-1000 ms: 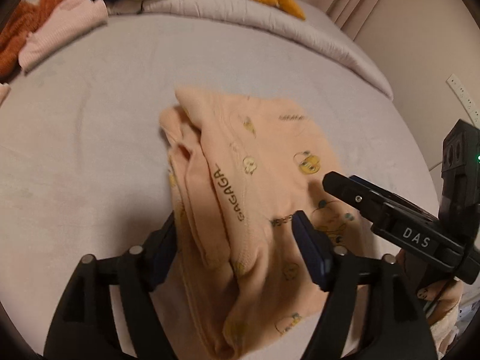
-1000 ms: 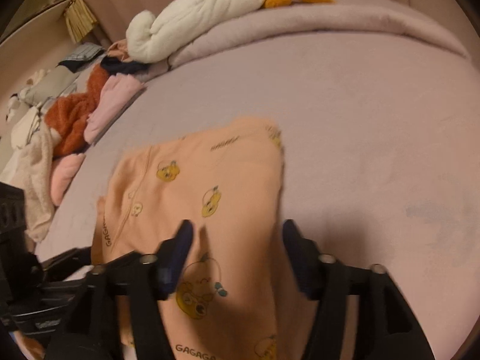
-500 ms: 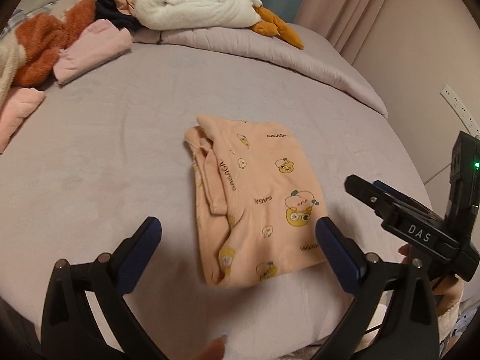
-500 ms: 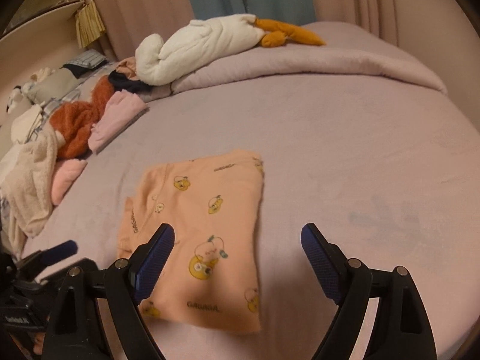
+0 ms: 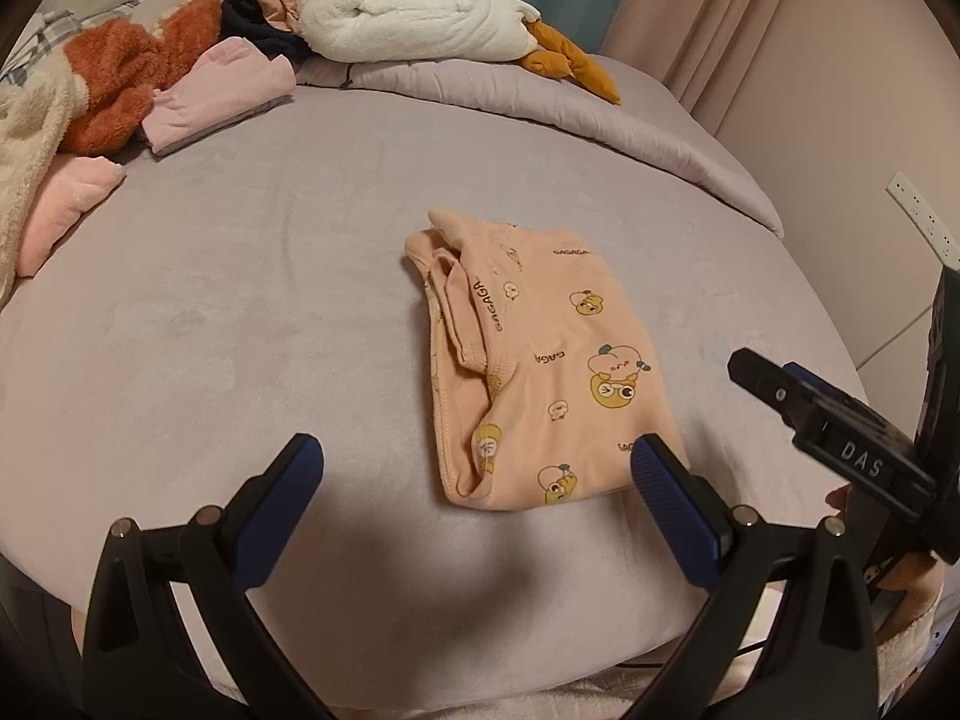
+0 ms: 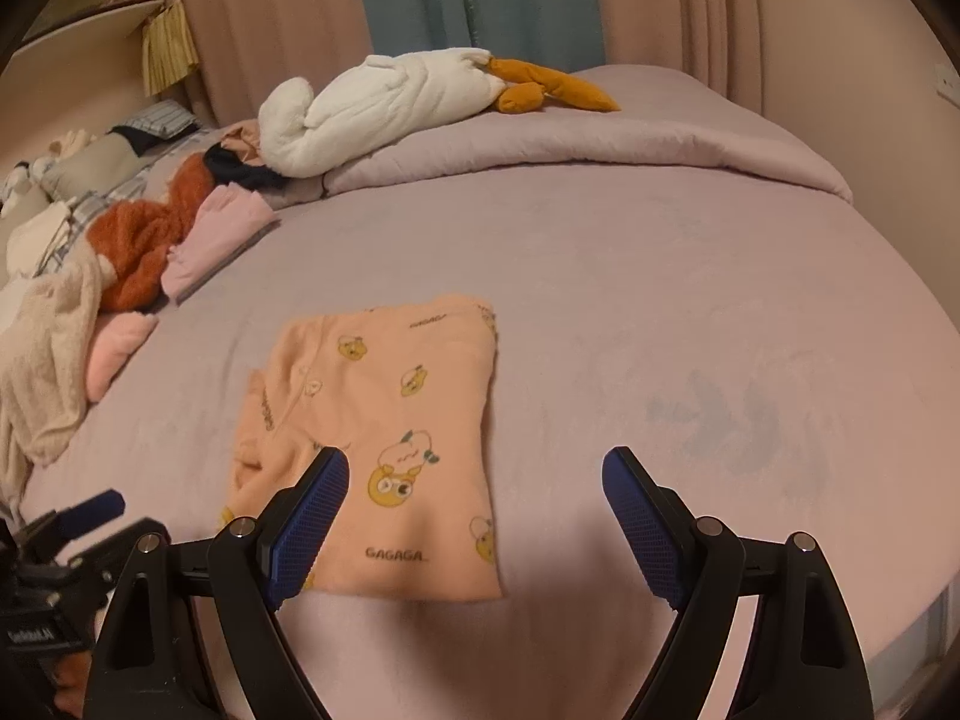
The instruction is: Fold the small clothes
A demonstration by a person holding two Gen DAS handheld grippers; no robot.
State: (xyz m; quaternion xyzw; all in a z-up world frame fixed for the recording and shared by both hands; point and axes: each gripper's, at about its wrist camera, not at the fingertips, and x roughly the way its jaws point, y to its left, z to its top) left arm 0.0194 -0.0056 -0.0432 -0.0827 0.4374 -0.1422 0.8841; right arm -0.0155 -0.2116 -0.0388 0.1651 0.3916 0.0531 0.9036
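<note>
**A:** Both tools are spread wide and carry nothing. Your left tool hangs over the near edge of the peach garment, with the cloth below the gap and no pad on it. Your right tool hangs over the same near edge, a little to the right side of the garment.

**B:** And where does the garment lie?

**A:** It lies flat on the bed, as a neat rectangle with the printed side up. On the left side of the garment you can see the stacked layers and a hem, so I judge that the fold is closed on the right side and the loose edges are at the left.

**B:** Why do you think the tools are kept like this?

**A:** I think you hold them wide and off the cloth so that nothing pulls the layers apart. The fold of this piece looks finished to me.

**B:** What is around it?

**A:** Beyond the garment and to its left is a pile of other clothes, well apart. Behind the garment, a white plush toy rests on the rolled quilt.
</note>
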